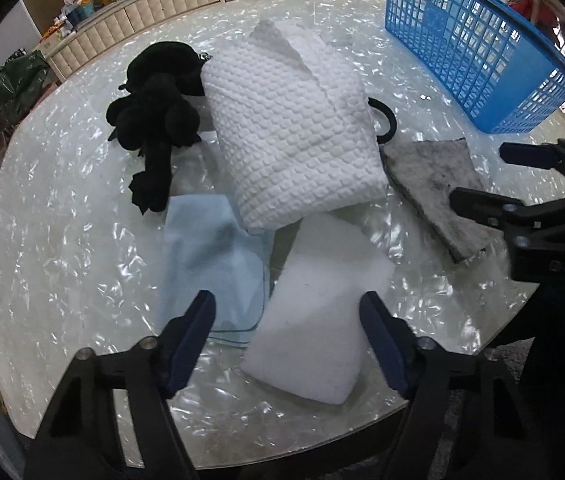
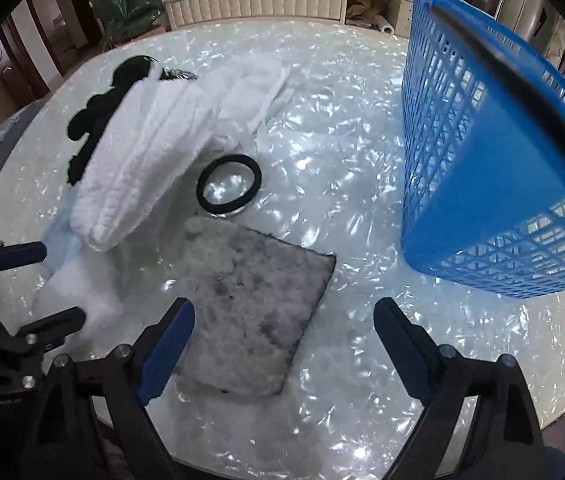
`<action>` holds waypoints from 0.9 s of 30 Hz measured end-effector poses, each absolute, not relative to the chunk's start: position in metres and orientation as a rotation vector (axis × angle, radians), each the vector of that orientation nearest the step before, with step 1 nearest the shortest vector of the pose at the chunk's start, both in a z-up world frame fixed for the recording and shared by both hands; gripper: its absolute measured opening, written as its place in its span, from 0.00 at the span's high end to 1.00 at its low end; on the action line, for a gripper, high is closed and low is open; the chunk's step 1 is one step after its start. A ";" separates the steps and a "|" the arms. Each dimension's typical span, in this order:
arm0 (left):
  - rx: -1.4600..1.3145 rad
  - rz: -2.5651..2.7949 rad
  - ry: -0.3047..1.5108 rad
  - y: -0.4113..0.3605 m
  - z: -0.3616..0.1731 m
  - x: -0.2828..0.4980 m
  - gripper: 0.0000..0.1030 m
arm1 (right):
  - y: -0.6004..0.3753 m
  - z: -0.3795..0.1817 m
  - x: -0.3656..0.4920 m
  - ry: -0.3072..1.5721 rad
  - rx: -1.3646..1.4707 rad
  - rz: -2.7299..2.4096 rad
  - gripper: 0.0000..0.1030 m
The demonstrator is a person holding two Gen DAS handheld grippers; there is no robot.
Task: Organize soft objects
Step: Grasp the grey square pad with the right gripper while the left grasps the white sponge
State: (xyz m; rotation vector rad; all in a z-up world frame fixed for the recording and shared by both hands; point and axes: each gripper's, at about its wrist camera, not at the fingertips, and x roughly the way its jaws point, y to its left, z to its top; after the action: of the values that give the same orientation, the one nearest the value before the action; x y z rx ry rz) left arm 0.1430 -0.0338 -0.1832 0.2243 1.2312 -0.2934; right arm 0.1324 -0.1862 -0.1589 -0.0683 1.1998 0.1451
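Observation:
Soft items lie on a round pearly table (image 1: 62, 240): a black plush toy (image 1: 158, 120), a folded white knitted towel (image 1: 290, 132), a light blue cloth (image 1: 214, 264), a white foam pad (image 1: 318, 308), a grey stained felt pad (image 1: 438, 188) and a black ring band (image 2: 228, 188). My left gripper (image 1: 288, 316) is open and empty, above the blue cloth and the foam pad. My right gripper (image 2: 284, 324) is open and empty over the near end of the grey felt pad (image 2: 254, 312); it also shows in the left wrist view (image 1: 478, 178).
A blue plastic mesh basket (image 1: 478, 48) stands at the table's far right, close to my right gripper in the right wrist view (image 2: 494, 184). A cream cabinet with clutter (image 2: 258, 0) and a green bag (image 2: 130, 12) stand beyond the table.

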 end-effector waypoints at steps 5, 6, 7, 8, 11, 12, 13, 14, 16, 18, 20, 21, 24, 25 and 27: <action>0.171 -0.335 1.237 -0.035 -0.183 0.142 0.55 | -0.179 -0.169 0.133 1.213 -0.081 0.158 0.27; 0.167 -0.337 1.237 -0.035 -0.184 0.142 0.55 | -0.179 -0.170 0.133 1.213 -0.080 0.159 0.27; 0.157 -0.340 1.239 -0.035 -0.184 0.143 0.56 | -0.178 -0.171 0.133 1.214 -0.077 0.161 0.27; 0.150 -0.344 1.240 -0.034 -0.185 0.143 0.58 | -0.179 -0.171 0.133 1.218 -0.065 0.164 0.27; 0.139 -0.353 1.246 -0.032 -0.186 0.144 0.61 | -0.180 -0.171 0.131 1.206 -0.080 0.179 0.30; 0.140 -0.353 1.244 -0.031 -0.185 0.143 0.62 | -0.179 -0.170 0.130 1.200 -0.079 0.187 0.35; 0.134 -0.353 1.242 -0.031 -0.184 0.143 0.66 | -0.180 -0.169 0.128 1.194 -0.080 0.199 0.43; 0.128 -0.350 1.242 -0.030 -0.184 0.143 0.74 | -0.175 -0.168 0.124 1.186 -0.083 0.217 0.48; 0.112 -0.334 1.236 -0.025 -0.181 0.143 0.84 | -0.170 -0.165 0.119 1.178 -0.076 0.255 0.71; 0.082 -0.330 1.235 -0.019 -0.177 0.144 0.90 | -0.168 -0.169 0.120 1.177 -0.064 0.276 0.82; 0.071 -0.328 1.226 -0.016 -0.172 0.143 0.98 | -0.167 -0.170 0.123 1.179 -0.042 0.283 0.85; 0.063 -0.327 1.222 -0.014 -0.170 0.143 0.98 | -0.169 -0.171 0.123 1.179 -0.025 0.289 0.86; 0.029 -0.336 1.217 -0.009 -0.165 0.141 0.99 | -0.173 -0.169 0.125 1.181 0.041 0.300 0.87; 0.027 -0.334 1.211 -0.007 -0.163 0.141 0.99 | -0.175 -0.168 0.124 1.178 0.047 0.298 0.87; 0.024 -0.336 1.205 -0.003 -0.159 0.137 0.99 | -0.178 -0.163 0.121 1.172 0.060 0.297 0.87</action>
State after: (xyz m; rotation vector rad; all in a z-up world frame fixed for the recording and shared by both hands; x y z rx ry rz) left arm 0.1375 -0.0032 -0.1594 0.0243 1.2052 -0.3359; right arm 0.1205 -0.1778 -0.1635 0.0601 1.1715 0.2966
